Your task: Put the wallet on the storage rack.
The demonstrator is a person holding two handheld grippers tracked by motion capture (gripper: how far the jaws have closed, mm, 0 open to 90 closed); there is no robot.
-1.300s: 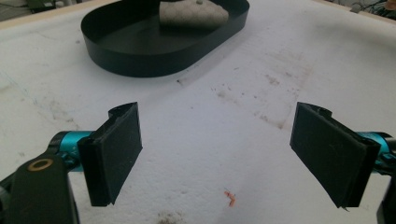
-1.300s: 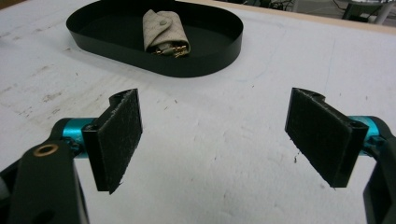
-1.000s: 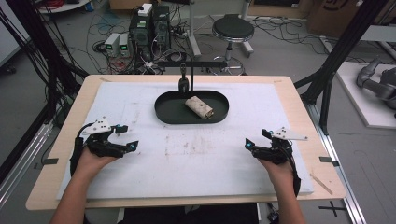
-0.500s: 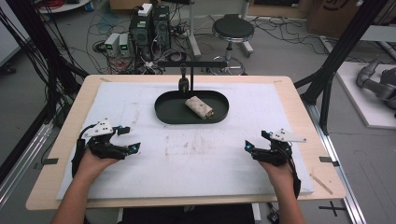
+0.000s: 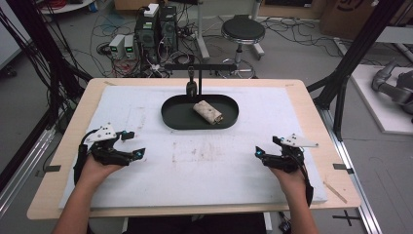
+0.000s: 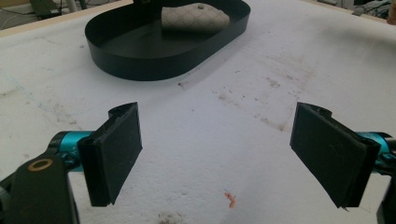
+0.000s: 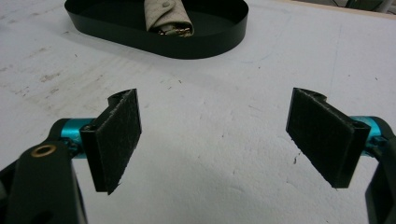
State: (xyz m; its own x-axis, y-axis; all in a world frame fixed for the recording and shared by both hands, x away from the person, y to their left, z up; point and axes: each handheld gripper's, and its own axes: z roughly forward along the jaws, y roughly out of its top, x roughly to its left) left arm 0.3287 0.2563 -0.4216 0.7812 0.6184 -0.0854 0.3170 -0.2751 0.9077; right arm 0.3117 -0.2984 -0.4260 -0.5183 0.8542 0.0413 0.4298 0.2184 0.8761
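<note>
Left gripper (image 5: 132, 145) is sitting near the table's (image 5: 68, 146) left edge, toward the near side, held in the person's left hand (image 5: 100, 168). Jaws are standing wide apart, gripping nothing, hovering over the stained white mat (image 5: 204, 161); a small orange fleck (image 6: 229, 199) is lying on the mat between them in the left gripper view.

Black oval tray (image 5: 175, 114) is resting mid-table toward the far edge, well apart from both grippers. A beige rolled bundle (image 5: 208, 112), looking like cloth, is lying inside it, angled, right of the tray's centre. It is showing too in the left gripper view (image 6: 196, 16) and the right gripper view (image 7: 164, 16). A small dark stand with a crossbar (image 5: 192, 83) is standing at the tray's far rim.

Right gripper (image 5: 263, 155) is sitting near the right edge, near side, in the right hand (image 5: 287, 178). Its jaws are likewise spread wide and empty above bare mat.
</note>
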